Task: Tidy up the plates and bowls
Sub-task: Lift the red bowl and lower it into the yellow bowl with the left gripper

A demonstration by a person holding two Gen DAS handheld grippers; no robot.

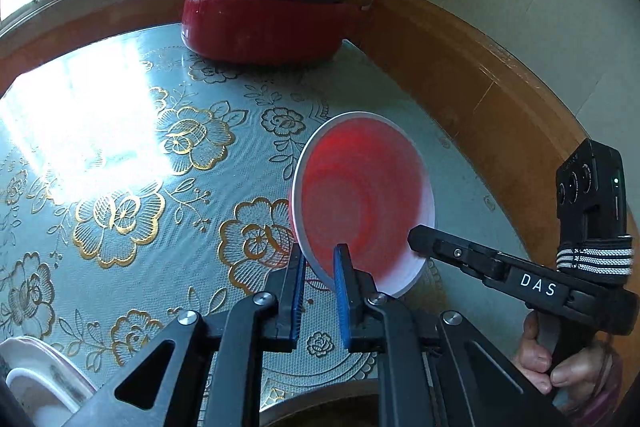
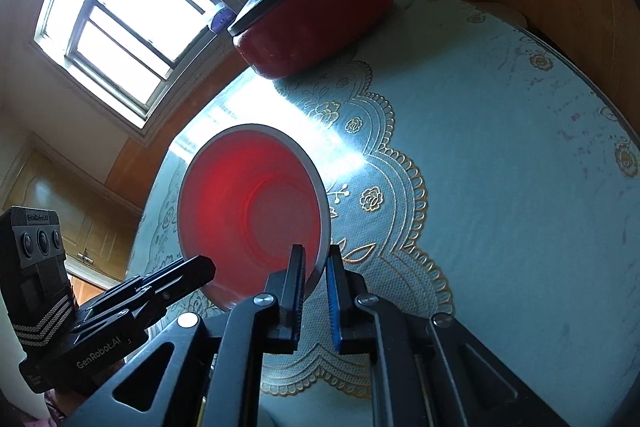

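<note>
Red inside and white at the rim, the bowl (image 1: 360, 187) is off the table, tipped steeply on edge so that its opening faces back toward both wrist cameras. The left gripper (image 1: 320, 251) straddles the near-left part of the rim: one blue pad sits inside the bowl and the other outside, with the jaws drawn narrow onto the wall. The right gripper (image 2: 315, 250) does the same on the opposite part of the rim, jaws likewise narrow with the wall between them. Each view shows the other gripper's tip meeting the far edge of the bowl, so the two grips lie roughly across the bowl's width from one another. The governing relation is that the rim runs across both pairs of jaws while the bowl body extends forward and upward from them. Neither hand is clearly nearer, and the load appears shared. Judgement: a handover or a two-handed set-down is in progress. If one side lets go, the bowl will probably swing about the remaining grip, so it should be levelled or supported first. Below lies the blue-grey tablecloth (image 1: 120, 147) with gold flowers. A lidded red pot (image 1: 264, 23) stands at the far edge, well apart from the bowl. White dishes (image 1: 36, 371) sit at the near left corner of the left wrist view, on the left gripper's side, and are a likely stacking place.
</note>
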